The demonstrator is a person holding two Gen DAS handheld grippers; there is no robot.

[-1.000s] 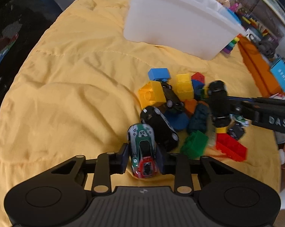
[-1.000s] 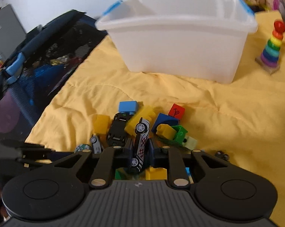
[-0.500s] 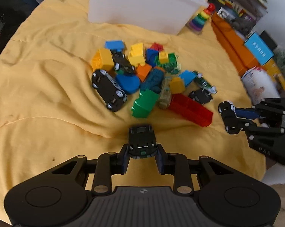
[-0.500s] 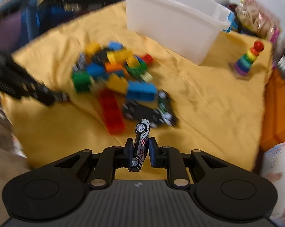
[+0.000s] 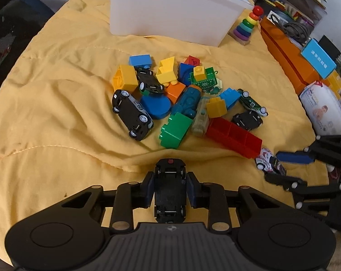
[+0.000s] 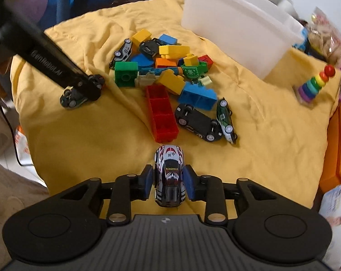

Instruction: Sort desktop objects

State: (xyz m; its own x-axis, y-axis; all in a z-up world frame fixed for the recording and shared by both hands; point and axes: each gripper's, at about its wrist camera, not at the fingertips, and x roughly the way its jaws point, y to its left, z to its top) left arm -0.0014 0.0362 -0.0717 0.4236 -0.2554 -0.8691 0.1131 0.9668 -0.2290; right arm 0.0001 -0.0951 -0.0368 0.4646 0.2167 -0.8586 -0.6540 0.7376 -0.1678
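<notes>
Now: right gripper [image 6: 169, 181] jaws just opened, pads standing clear of white racing car [image 6: 169, 176] resting upright on yellow quilt [image 6: 272, 135], apparently set down clear of pile to start car group. Left gripper [image 5: 169, 189] jaws clamped on upturned dark car [image 5: 169, 192], wheels up, low over quilt, probably next for same spot. Mixed heap of blocks and cars [image 5: 186, 99] beyond, unsorted. White bin [image 5: 170, 11] behind heap.
</notes>
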